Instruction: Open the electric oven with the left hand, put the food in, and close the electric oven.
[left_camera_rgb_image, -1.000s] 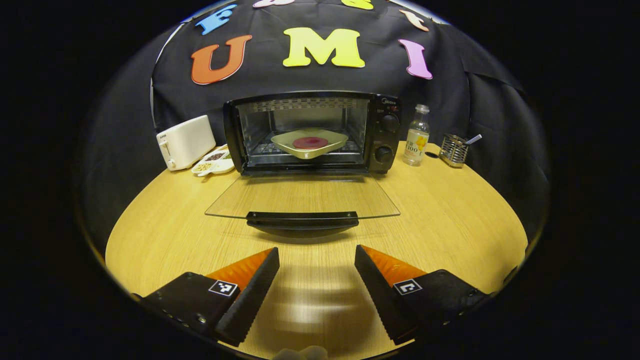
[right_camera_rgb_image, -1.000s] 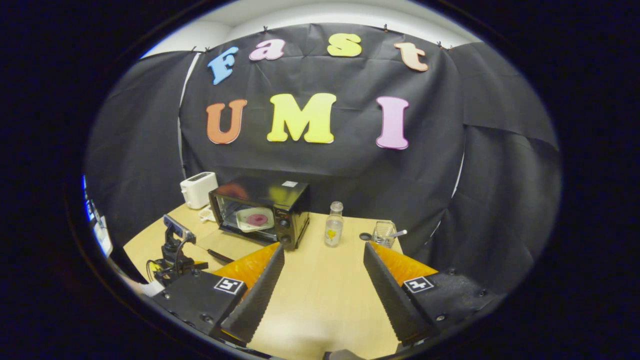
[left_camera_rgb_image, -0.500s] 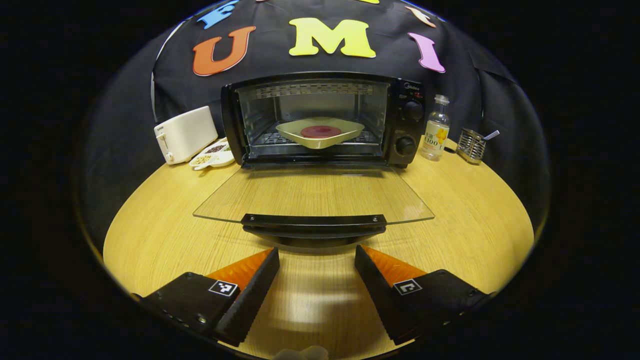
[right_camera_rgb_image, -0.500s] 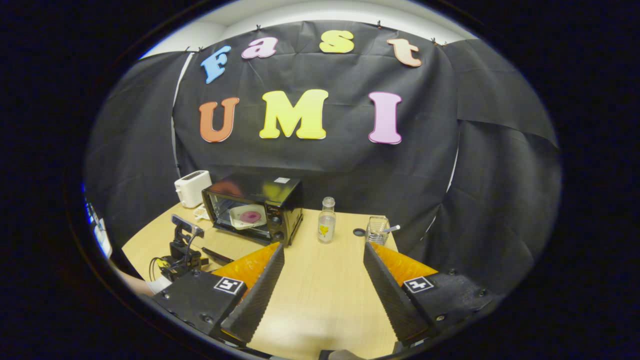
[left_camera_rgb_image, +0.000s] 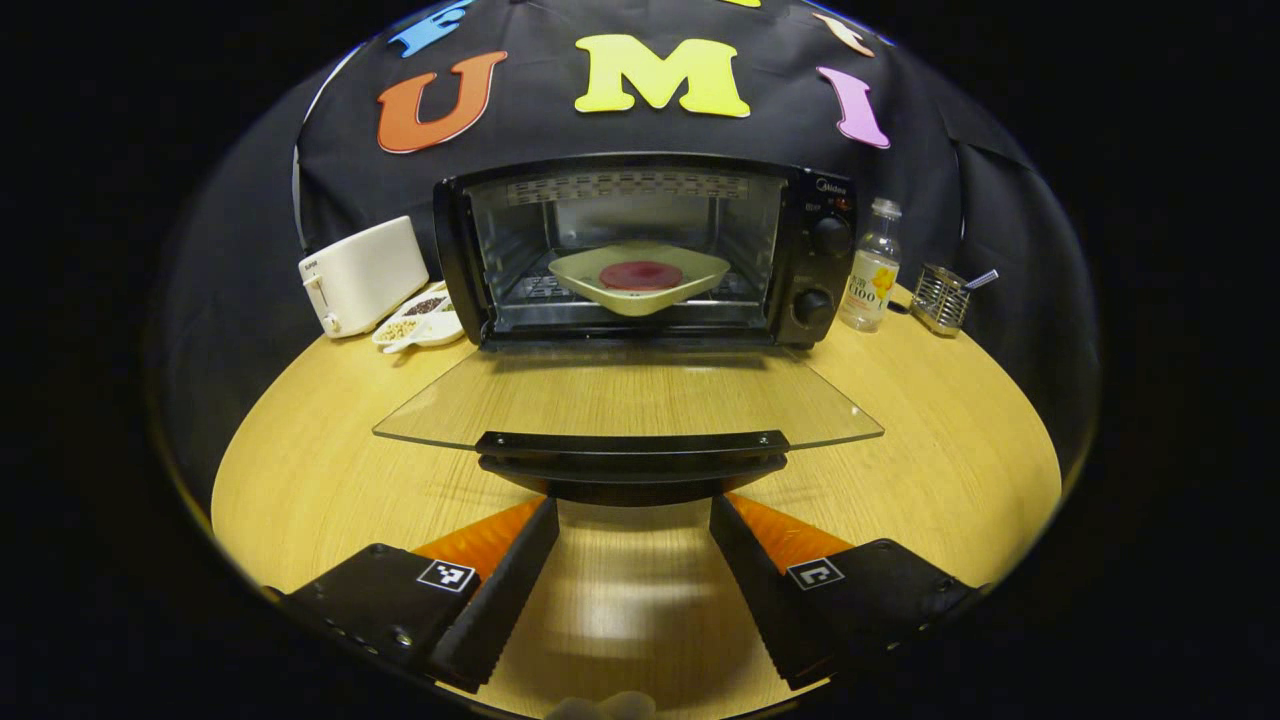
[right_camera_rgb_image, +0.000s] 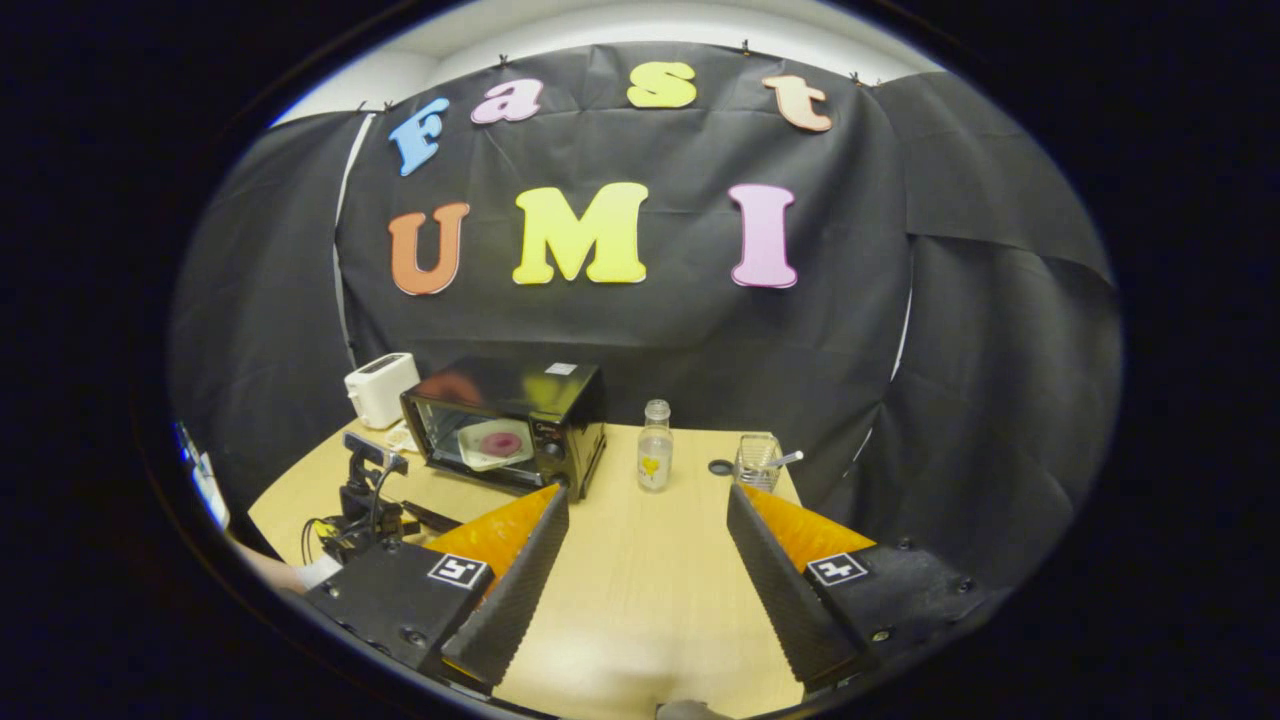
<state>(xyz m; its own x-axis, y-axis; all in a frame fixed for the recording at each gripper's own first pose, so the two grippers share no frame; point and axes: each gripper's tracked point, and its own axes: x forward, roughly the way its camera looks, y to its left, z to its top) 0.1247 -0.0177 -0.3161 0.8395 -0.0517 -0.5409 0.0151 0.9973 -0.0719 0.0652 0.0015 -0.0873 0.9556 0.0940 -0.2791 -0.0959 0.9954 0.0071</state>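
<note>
The black electric oven (left_camera_rgb_image: 810, 180) stands at the back of the round wooden table (left_camera_rgb_image: 920, 470), its glass door (left_camera_rgb_image: 620, 395) folded down flat toward me. Inside on the rack sits a pale square plate (left_camera_rgb_image: 640, 280) with a dark red round food (left_camera_rgb_image: 640, 275) on it. My left gripper (left_camera_rgb_image: 633, 520) is open just below the door's black handle (left_camera_rgb_image: 630, 445), the fingertips tucked under its front edge. In the right gripper view the oven (right_camera_rgb_image: 520, 385) is far off at the left, and my right gripper (right_camera_rgb_image: 648, 510) hangs open above the table, holding nothing. The left gripper (right_camera_rgb_image: 365, 500) shows by the door there.
A white toaster (left_camera_rgb_image: 362, 275) and a small dish of seeds (left_camera_rgb_image: 420, 325) stand left of the oven. A clear bottle with a yellow label (left_camera_rgb_image: 870, 275) and a wire holder with a utensil (left_camera_rgb_image: 940, 297) stand to its right. The black cloth wall closes the back.
My left gripper has moved forward, from well short of the open door to right under its handle. The right gripper has drifted back and slightly right, so the oven looks smaller.
</note>
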